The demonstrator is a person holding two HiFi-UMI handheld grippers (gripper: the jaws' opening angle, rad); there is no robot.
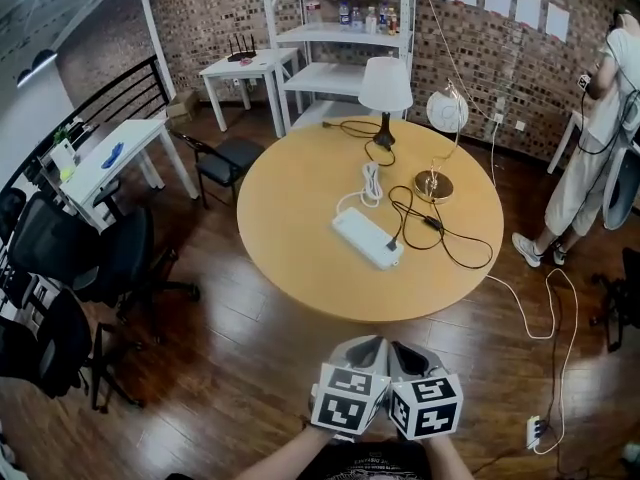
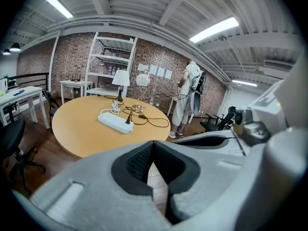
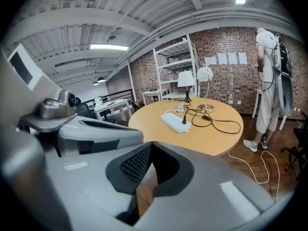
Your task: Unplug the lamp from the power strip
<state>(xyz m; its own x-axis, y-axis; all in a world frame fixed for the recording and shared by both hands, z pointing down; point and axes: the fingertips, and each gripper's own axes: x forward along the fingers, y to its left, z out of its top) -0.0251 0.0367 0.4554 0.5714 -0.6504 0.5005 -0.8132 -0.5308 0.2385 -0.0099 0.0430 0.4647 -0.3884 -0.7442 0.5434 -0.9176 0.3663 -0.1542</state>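
A white power strip (image 1: 367, 238) lies near the middle of the round wooden table (image 1: 290, 218), with a black plug (image 1: 392, 244) in its near end. The plug's black cord loops toward a gold-based lamp (image 1: 434, 185) with a globe shade. A second lamp (image 1: 385, 85) with a white shade stands farther back. My left gripper (image 1: 365, 350) and right gripper (image 1: 410, 354) hang side by side below the table's near edge, well short of the strip. Both are shut with nothing between the jaws. The strip also shows in the left gripper view (image 2: 114, 121) and the right gripper view (image 3: 174, 121).
A person (image 1: 600, 138) stands at the right by the brick wall. Black office chairs (image 1: 80, 258) crowd the left side and another chair (image 1: 225, 158) sits behind the table. A white cable runs across the floor to a floor power strip (image 1: 535, 430). White shelving (image 1: 340, 28) stands at the back.
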